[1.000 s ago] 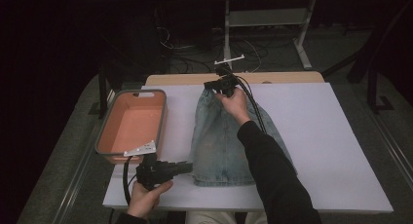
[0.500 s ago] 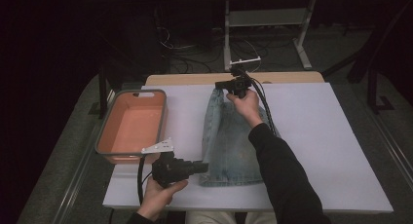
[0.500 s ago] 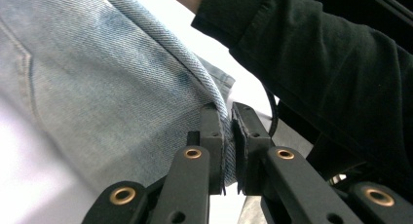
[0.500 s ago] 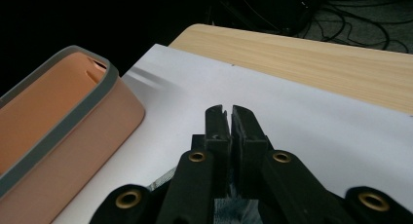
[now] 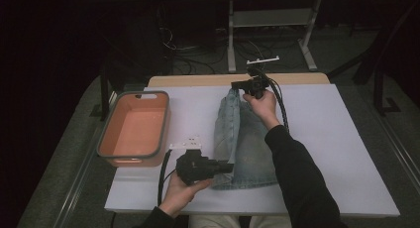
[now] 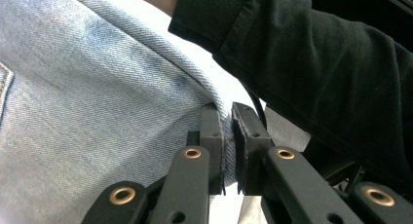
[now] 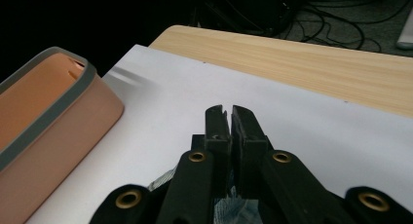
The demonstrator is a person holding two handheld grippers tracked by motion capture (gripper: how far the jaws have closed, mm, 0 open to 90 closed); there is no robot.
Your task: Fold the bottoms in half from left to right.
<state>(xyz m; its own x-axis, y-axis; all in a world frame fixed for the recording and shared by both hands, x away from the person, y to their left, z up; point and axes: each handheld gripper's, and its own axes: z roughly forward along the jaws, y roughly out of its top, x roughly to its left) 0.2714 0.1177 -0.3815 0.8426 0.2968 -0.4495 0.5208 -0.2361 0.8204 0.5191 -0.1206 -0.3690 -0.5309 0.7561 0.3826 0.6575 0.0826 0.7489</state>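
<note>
The jeans (image 5: 245, 139) are laid down the middle of the tabletop (image 5: 337, 139), from the far edge toward the near one, half folded lengthwise. They are gripped at both ends, apparently so the fold can be carried across evenly. The left gripper (image 6: 229, 136) is closed on the denim hem at the near end. The right gripper (image 7: 230, 121) is closed on denim at the far end. A tub (image 5: 132, 129) is set at the left edge.

denim garment (image 5: 242, 143) mid-table, tub (image 5: 132, 129) to its left
</note>
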